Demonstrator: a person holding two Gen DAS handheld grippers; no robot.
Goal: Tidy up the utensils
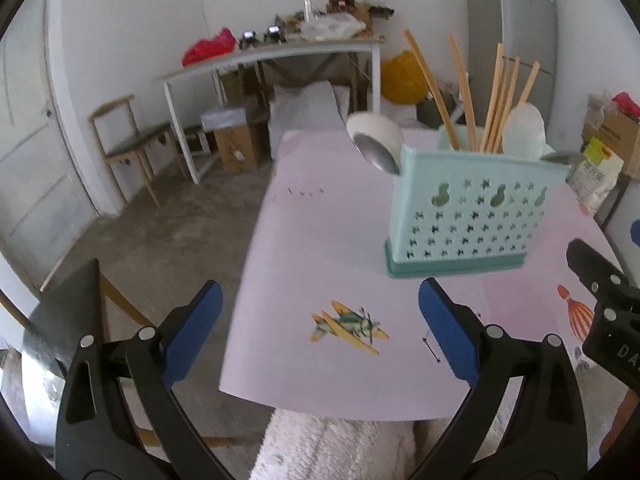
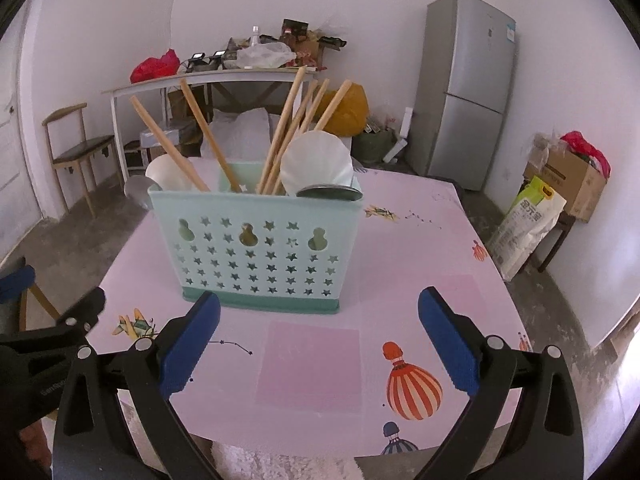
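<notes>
- The table (image 2: 400, 240) is carrying a pink printed cloth, and I am looking across it from the near edge.
- The holder (image 2: 256, 248) is standing upright on the cloth, mid-table, ahead of my right gripper (image 2: 320, 340).
- 6 chopsticks (image 2: 280, 140) and several spoons (image 2: 316, 164) are sitting inside it, handles down.
- My left gripper (image 1: 320, 336) is hovering wide open, gripping nothing.
- My right jaws are gaping fully too, empty.
</notes>
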